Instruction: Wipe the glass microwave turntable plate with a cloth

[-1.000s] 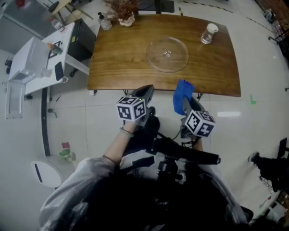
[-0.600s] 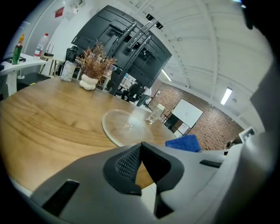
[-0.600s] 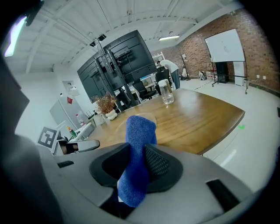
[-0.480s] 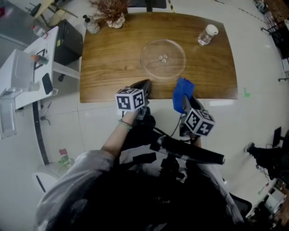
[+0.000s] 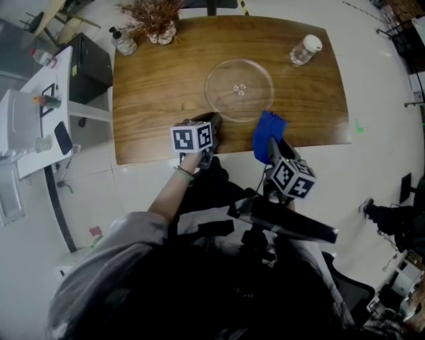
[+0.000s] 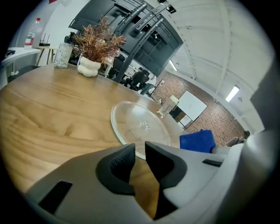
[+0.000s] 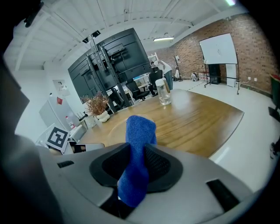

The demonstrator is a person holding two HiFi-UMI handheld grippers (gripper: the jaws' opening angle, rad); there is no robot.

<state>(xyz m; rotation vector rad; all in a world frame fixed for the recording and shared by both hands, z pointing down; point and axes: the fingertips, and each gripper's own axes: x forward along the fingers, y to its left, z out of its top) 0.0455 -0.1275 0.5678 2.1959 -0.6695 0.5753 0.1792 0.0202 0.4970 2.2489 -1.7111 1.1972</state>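
The left gripper (image 6: 140,148) reaches over the desk's (image 5: 159,86) near edge, its jaws a narrow gap apart and empty, just short of the glass plate's (image 5: 239,89) near rim. To its right, the right gripper (image 7: 138,153) has its jaws clamped on the blue cloth (image 7: 140,131), which stands upright near the plate.

Wooden table (image 5: 153,86) – rounded corners, standing on a glossy white tiled floor (image 5: 378,86). Far right corner: clear glass jar (image 5: 303,48) with white lid, upright. Far left corner: dried plant (image 5: 154,20) in a white vase, with a pump bottle (image 5: 122,41) just beside it. Left of the table – black cabinet (image 5: 89,63) against a white desk (image 5: 40,113). A whiteboard (image 7: 218,49) stands before a brick wall.
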